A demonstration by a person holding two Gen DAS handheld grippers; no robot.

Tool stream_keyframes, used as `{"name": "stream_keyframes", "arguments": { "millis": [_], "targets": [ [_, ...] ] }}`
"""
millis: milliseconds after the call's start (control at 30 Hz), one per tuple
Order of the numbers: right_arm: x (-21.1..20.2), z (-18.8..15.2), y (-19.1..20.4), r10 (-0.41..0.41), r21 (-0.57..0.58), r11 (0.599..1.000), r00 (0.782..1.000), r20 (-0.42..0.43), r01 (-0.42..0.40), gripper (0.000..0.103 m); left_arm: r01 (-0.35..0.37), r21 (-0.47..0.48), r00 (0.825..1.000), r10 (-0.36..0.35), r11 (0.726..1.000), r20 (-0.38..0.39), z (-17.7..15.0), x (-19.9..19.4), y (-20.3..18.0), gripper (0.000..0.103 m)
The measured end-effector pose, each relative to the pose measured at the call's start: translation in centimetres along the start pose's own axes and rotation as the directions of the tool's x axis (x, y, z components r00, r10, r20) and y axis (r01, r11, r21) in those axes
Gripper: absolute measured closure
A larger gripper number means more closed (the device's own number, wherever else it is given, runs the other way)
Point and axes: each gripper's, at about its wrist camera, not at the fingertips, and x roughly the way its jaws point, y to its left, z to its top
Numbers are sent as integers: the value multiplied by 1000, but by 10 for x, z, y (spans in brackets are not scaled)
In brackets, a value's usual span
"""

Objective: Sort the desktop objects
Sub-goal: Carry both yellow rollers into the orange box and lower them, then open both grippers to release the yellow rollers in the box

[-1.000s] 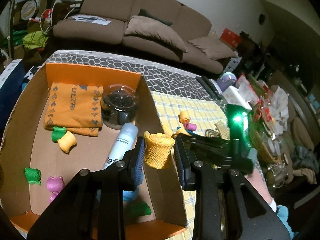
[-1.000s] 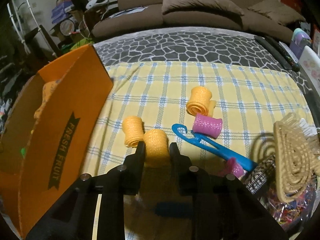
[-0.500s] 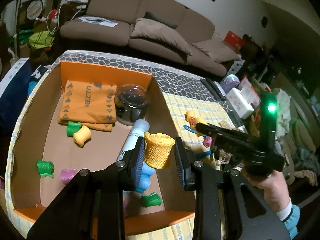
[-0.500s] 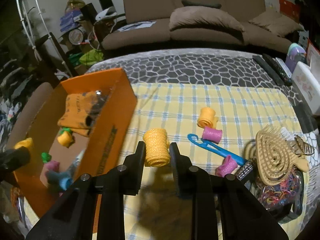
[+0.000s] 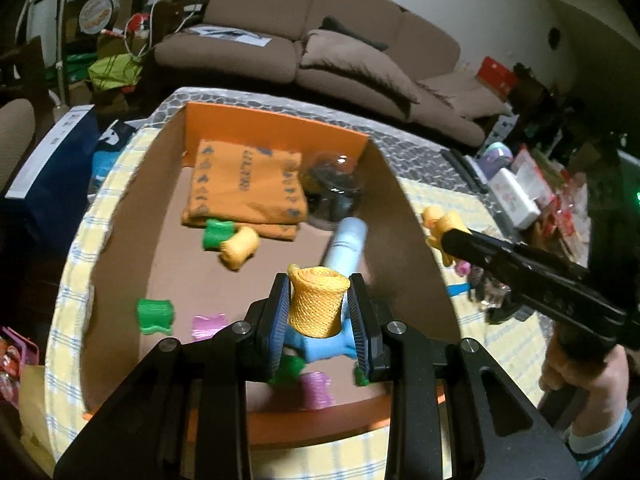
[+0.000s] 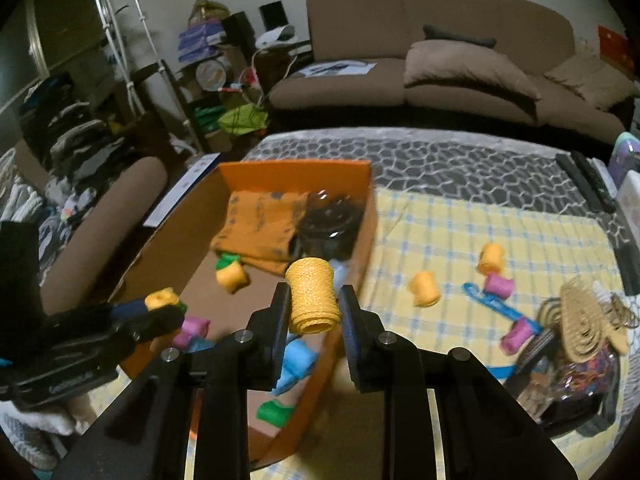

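My left gripper (image 5: 319, 305) is shut on a yellow mesh hair roller (image 5: 316, 312) and hangs over the inside of the orange cardboard box (image 5: 276, 122). Under it lie a blue roller (image 5: 324, 346), green rollers (image 5: 155, 314) and pink rollers (image 5: 208, 326). My right gripper (image 6: 315, 300) is shut on another yellow roller (image 6: 312, 292), just above the box's (image 6: 296, 172) right wall. The same gripper (image 5: 448, 236) reaches in from the right in the left wrist view. Loose yellow rollers (image 6: 425, 288) and pink rollers (image 6: 498, 284) lie on the yellow checked cloth (image 6: 440, 224).
The box also holds a folded orange cloth (image 5: 246, 184), a dark round jar (image 5: 334, 192) and a pale blue tube (image 5: 346, 244). A blue comb (image 6: 496, 306), a woven brush (image 6: 588, 328) and a jar of coloured bands (image 6: 576, 376) sit at the right. A brown sofa (image 6: 440, 60) stands behind.
The left gripper has carried its roller from the box's right wall to over the box floor. The right gripper has lifted its roller off the checked cloth and moved left to the box.
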Motion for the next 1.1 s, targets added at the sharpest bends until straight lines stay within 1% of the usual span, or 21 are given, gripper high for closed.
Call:
{"name": "stream_keyframes", "arguments": {
  "millis": [133, 300, 433, 567, 600, 633, 733, 833, 933, 1100],
  "targets": [
    [8, -3, 12, 27, 1, 1000, 1000, -14, -27, 78, -32, 16, 999, 32, 999, -19, 0, 5, 9, 76],
    [23, -6, 34, 52, -36, 998, 998, -43, -53, 78, -58, 42, 997, 60, 997, -40, -2, 9, 16, 76],
    [41, -11, 53, 66, -74, 995, 994, -84, -72, 78, -71, 32, 995, 73, 997, -65, -3, 17, 26, 76],
    [54, -16, 70, 76, -100, 991, 991, -112, -87, 78, -73, 28, 995, 75, 997, -71, -1, 19, 32, 76],
    [58, -17, 73, 77, -105, 990, 990, -117, -90, 78, -84, 31, 994, 87, 996, -72, -1, 19, 33, 76],
    [60, -17, 75, 78, -108, 990, 989, -122, -91, 78, -96, 37, 992, 99, 995, -72, -1, 19, 34, 76],
    [67, -18, 79, 79, -107, 990, 988, -132, -94, 78, -98, 25, 992, 100, 995, -79, -1, 20, 40, 76],
    [71, -19, 82, 75, -109, 990, 987, -139, -91, 78, -114, 21, 990, 116, 993, -81, -1, 20, 45, 76],
    [75, -19, 82, 67, -107, 991, 987, -149, -83, 78, -125, 7, 989, 125, 992, -75, 0, 19, 49, 74],
    [77, -18, 79, 64, -87, 993, 987, -147, -77, 75, -122, -2, 991, 121, 993, -60, 3, 13, 51, 72]
  ]
}}
